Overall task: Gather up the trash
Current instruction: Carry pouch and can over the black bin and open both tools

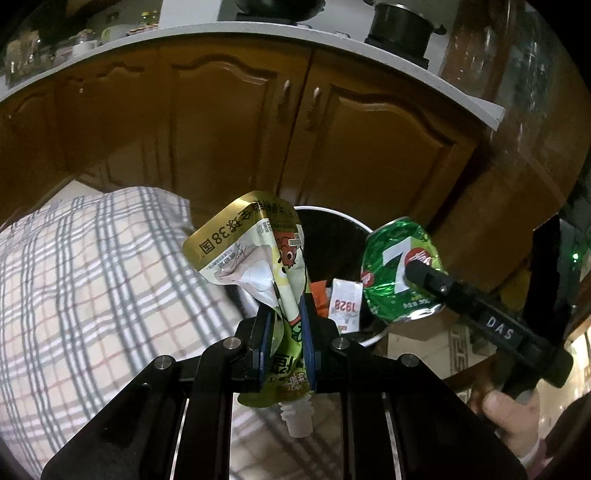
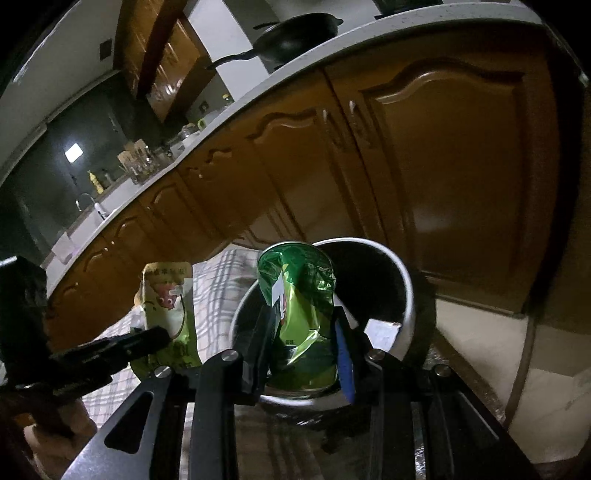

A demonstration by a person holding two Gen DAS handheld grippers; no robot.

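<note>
The left tongs (image 1: 284, 325) are clamped flat on a crumpled spouted drink pouch (image 1: 255, 251), its spout hanging at the lower centre of the left wrist view. The right tongs (image 2: 306, 332) grip a crushed green soda can (image 2: 299, 295), held at centre frame over the mouth of the trash bin (image 2: 406, 280). The bin already holds scraps, among them a white slip (image 1: 345, 306) and something orange.

To do the drop well, I would let the can go only once it is fully inside the rim, then bring the pouch across from centre left until it too hangs over the opening; the pouch is light and could catch on the rim or flutter out.

A plaid cloth (image 1: 92, 277) fills the lower left beside the bin. Wooden cabinet doors (image 1: 240, 122) stand close behind, under a pale tabletop (image 1: 221, 31) with dark pots. The two tongs are near each other and could collide.
</note>
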